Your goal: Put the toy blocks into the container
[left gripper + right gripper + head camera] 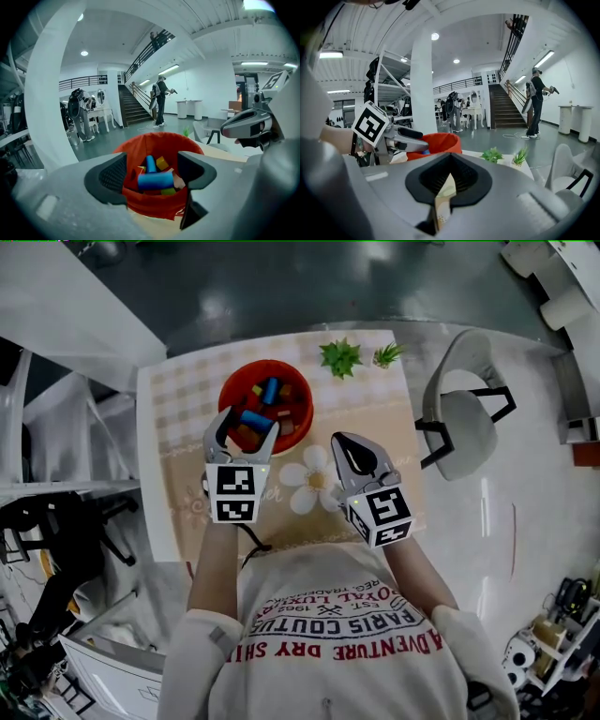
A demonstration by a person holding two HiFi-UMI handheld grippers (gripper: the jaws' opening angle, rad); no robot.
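A red container [265, 366] sits at the far middle of the table and holds several coloured toy blocks. My left gripper [247, 423] hovers over its near rim with its jaws wide apart. A blue cylinder block [155, 179] lies crosswise between the jaws above the other blocks, with a small gap to each pad [112, 176]. In the left gripper view the container [140, 145] fills the middle. My right gripper [341, 442] is to the right of the container over the tablecloth, its jaws closed with nothing in them. The right gripper view shows the container [440, 140] at the left.
The table wears a checked cloth [187, 381] with a white flower print [314, 479]. Two small green plants [340, 357] [386, 354] stand at the far edge. A white chair [464, 423] is to the right of the table. White shelving lines the left side.
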